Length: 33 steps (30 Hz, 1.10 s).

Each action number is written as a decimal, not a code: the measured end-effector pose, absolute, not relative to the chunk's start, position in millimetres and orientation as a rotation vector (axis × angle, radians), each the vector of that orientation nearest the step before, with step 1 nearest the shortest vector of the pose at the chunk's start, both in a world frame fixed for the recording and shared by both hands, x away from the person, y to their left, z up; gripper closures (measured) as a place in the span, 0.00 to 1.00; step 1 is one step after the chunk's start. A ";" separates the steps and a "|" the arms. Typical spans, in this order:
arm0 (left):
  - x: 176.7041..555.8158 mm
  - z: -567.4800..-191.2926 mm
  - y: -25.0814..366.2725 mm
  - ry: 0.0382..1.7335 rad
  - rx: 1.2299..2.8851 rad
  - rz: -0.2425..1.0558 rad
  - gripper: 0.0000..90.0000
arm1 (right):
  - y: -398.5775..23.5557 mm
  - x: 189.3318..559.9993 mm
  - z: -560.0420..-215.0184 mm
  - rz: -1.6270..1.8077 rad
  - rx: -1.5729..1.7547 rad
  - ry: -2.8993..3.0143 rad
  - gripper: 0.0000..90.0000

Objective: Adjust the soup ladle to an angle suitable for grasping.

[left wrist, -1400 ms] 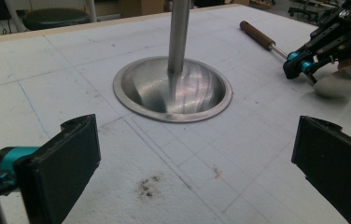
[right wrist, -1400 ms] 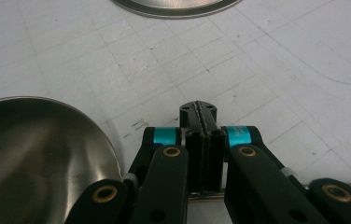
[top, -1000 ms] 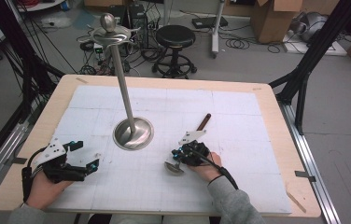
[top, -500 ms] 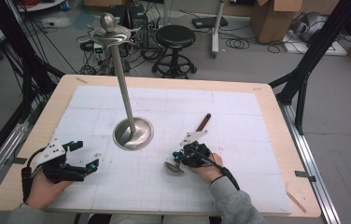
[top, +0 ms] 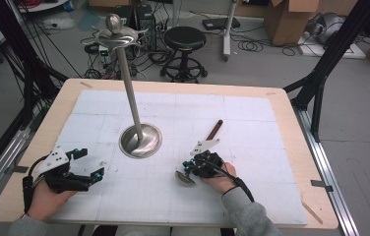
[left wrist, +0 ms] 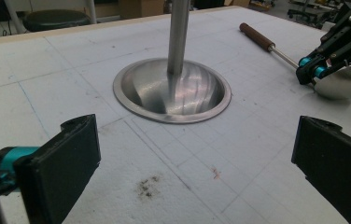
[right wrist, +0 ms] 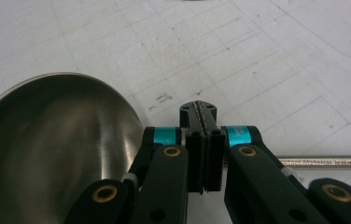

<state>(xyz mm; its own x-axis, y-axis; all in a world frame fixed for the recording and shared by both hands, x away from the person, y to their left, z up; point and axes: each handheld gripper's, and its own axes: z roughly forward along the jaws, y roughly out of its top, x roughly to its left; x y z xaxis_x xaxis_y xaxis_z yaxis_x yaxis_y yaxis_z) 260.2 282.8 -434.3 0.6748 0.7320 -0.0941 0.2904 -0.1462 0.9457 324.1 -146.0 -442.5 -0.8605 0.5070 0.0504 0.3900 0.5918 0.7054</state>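
right hand-held gripper [top: 191,167] clamping ladle [top: 185,177]

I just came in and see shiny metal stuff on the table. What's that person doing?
A person holds a gripper in each hand at a white foam-covered table. The right gripper is shut on the thin metal stem of a steel ladle with a brown wooden handle, which lies on the table. The left gripper rests open, holding nothing, facing a tall silver metal stand with a round dished base.

Left tool [top: 88,163] jaws wide apart; right tool [right wrist: 200,122] jaws pressed together.
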 end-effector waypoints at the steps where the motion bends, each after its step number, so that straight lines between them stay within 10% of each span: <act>1: 260.4 -434.4 282.8 0.829 1.730 0.472 0.02 | -145.8 324.0 -442.5 1.122 0.755 2.663 1.00; 33: 259.2 -433.5 284.2 0.828 1.717 0.468 0.02 | -174.0 312.6 -435.8 1.033 0.744 2.732 1.00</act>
